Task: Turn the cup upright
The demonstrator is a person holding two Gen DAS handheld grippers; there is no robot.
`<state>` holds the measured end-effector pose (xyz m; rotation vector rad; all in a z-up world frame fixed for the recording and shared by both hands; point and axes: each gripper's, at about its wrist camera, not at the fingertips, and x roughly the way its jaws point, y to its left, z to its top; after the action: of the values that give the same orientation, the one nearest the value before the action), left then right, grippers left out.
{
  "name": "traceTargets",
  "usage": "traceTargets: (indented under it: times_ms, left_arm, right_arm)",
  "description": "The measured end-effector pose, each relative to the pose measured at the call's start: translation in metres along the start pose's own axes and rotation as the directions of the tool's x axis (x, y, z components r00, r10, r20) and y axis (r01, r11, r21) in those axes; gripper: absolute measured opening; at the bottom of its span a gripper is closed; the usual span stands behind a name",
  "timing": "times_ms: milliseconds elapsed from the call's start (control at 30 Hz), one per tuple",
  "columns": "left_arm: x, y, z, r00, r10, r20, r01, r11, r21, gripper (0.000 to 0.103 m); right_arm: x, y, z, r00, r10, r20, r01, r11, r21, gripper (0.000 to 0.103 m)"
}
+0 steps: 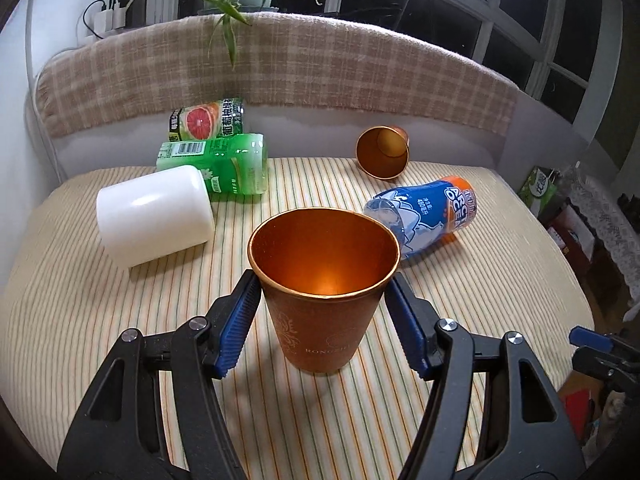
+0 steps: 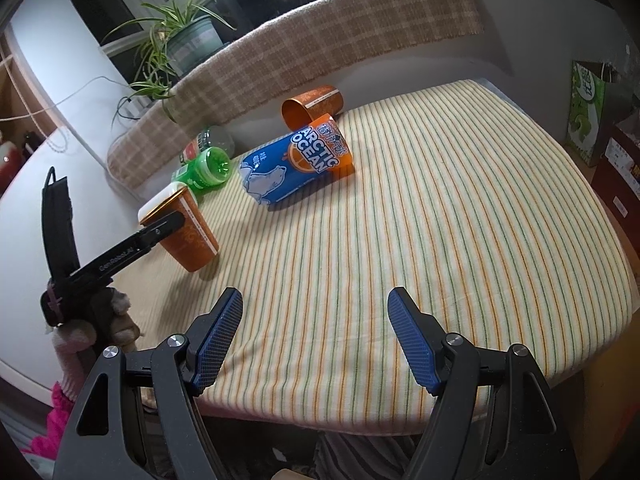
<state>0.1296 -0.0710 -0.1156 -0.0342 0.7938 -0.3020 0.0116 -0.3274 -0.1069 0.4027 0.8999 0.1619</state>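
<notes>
An orange metal cup [image 1: 324,288] stands upright on the striped tablecloth, between the blue pads of my left gripper [image 1: 323,292]. The pads sit right at the cup's sides near the rim; I cannot tell if they press it. The same cup [image 2: 188,232] shows in the right wrist view with a left gripper finger across it. A second orange cup [image 1: 382,152] lies on its side at the back, also in the right wrist view [image 2: 314,106]. My right gripper [image 2: 316,312] is open and empty near the table's front edge.
A white cup [image 1: 154,216], a green bottle [image 1: 222,166], a grapefruit carton [image 1: 206,120] and a blue Arctic Ocean cup [image 1: 424,216] lie on their sides on the cloth [image 1: 360,420]. A sofa back [image 1: 280,68] runs behind. The table edge [image 2: 440,420] is close in front.
</notes>
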Motion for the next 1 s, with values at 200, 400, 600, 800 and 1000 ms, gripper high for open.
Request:
traceTargets:
  times_ms: [200,400,600,800,1000]
  left_arm:
    - [0.005,-0.003,-0.003,1.0,0.006,-0.009,-0.006,1.0,0.012,0.066]
    - [0.005,-0.005,-0.004,1.0,0.002,-0.012,-0.002,1.0,0.026,0.066]
    - [0.003,-0.006,-0.008,1.0,-0.01,-0.02,0.01,1.0,0.022,0.066]
    - [0.002,-0.006,-0.013,0.998,-0.045,-0.038,0.045,0.999,0.011,0.066]
    - [0.004,-0.002,-0.017,0.995,-0.078,-0.061,0.077,0.997,-0.016,0.067]
  right_arm:
    - [0.0,0.002,0.001,1.0,-0.008,0.004,0.008,1.0,-0.01,0.075]
    - [0.001,0.003,0.002,1.0,-0.007,0.0,0.007,1.0,-0.006,0.075]
    - [0.003,0.004,0.002,1.0,-0.005,-0.005,0.005,1.0,-0.013,0.075]
    - [0.005,0.007,0.002,1.0,-0.003,-0.008,0.003,1.0,-0.017,0.075]
    - [0.007,0.01,0.001,1.0,0.001,-0.013,-0.001,1.0,-0.023,0.075]
